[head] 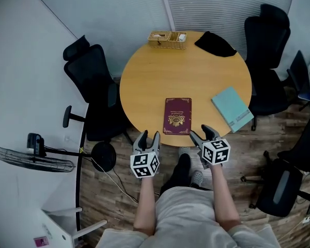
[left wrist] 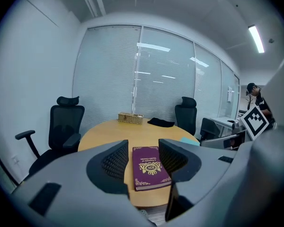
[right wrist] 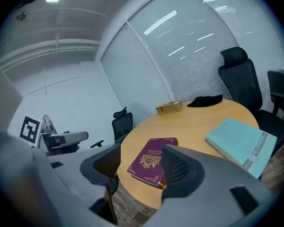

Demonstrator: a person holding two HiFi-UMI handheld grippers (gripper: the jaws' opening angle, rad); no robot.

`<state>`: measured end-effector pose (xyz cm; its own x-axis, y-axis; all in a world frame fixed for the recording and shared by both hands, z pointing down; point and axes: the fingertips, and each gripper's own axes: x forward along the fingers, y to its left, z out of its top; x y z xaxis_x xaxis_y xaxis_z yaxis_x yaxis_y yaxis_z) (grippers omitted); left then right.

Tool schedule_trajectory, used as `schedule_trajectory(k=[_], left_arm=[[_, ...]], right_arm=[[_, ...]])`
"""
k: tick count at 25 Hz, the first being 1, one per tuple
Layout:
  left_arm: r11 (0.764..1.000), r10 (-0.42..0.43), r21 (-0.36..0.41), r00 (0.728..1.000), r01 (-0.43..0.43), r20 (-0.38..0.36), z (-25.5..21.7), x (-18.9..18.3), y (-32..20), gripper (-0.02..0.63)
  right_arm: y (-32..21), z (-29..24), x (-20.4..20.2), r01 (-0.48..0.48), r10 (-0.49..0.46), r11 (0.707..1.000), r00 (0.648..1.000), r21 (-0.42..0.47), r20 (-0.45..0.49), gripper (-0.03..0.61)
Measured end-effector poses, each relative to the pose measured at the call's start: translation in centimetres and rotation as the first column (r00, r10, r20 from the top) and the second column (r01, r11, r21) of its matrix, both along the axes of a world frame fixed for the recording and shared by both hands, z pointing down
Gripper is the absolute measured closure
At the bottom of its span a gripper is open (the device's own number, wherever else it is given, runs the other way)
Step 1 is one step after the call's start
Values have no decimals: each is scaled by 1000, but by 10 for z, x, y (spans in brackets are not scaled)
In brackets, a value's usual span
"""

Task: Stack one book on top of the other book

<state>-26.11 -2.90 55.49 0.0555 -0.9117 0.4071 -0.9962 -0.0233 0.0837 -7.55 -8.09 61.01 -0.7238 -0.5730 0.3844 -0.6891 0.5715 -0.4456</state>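
Observation:
A maroon book (head: 177,115) with a gold emblem lies flat near the front edge of the round wooden table (head: 144,87). A light blue book (head: 232,108) lies at the table's right edge. Both grippers hover off the table's front edge, apart from the books. My left gripper (head: 146,138) is open with nothing between its jaws; the maroon book (left wrist: 149,167) shows through the gap. My right gripper (head: 205,134) is open and empty too, with the maroon book (right wrist: 151,161) ahead and the blue book (right wrist: 241,144) to its right.
A wicker basket (head: 167,39) and a black cloth (head: 215,44) sit at the table's far side. Black office chairs stand at the left (head: 91,87) and right (head: 267,45). A fan (head: 33,159) stands on the floor at the left.

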Motion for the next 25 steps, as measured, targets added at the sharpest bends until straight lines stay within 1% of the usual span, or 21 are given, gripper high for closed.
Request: schedule_trajectory(k=[3,7,12,14,16,19,25], left_arm=[[1000,16,-20,1000,-16,-10,8,-2,-25,397],[999,20,-47,998,-23,-55,22,-4,-54,397],[995,30,-93,995,-39,-97,46,-6,-84,397],[992,31,-117,994,-44,-109,57,-8,-94,397],[988,33,-144,992,-51,-123,70,-8,-101,397],[981,37,-185,989,-64,-144,89,-8,-111,397],[958,45,-272,982,-94,-182,128,-12,-121,396]], right_arm=[[-18,6,-7,6,-6,1000,1000,-9,-17,307],[-39,13,-13,4,-5,1000,999,-28,-36,307],[-59,29,-17,-3,-2,998,998,-68,-67,307],[-64,37,-20,0,-5,995,998,-96,-61,307],[-69,45,-23,1,-7,992,999,-126,-51,307],[-77,60,-28,-7,-3,987,998,-158,-62,307],[-88,92,-39,-35,15,974,996,-226,-90,305]])
